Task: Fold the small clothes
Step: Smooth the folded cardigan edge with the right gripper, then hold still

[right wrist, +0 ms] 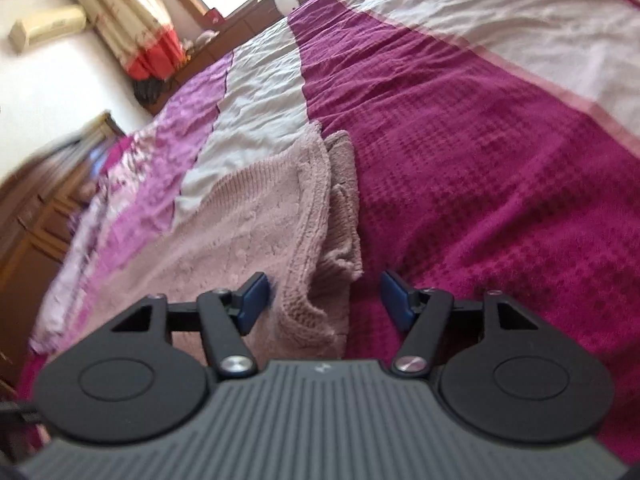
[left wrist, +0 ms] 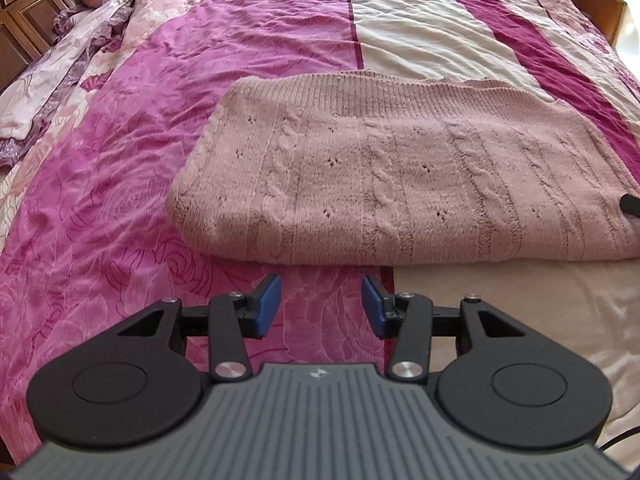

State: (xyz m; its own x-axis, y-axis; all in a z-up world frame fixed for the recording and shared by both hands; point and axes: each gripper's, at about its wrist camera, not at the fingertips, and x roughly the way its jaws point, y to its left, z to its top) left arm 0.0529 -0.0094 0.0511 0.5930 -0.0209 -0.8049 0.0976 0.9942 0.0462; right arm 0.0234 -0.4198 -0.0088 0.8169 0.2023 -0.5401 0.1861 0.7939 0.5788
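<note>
A magenta and cream patterned bedspread fills both views. Across the middle of the left view lies the dusty-pink cable-knit sweater, already doubled over. The left gripper hangs apart and empty just short of its near edge. The right gripper stands apart astride the sweater's edge, unclamped. Judged: a further fold needs both pinching. The right view is blurred; the sweater's right end is cut off.
</note>
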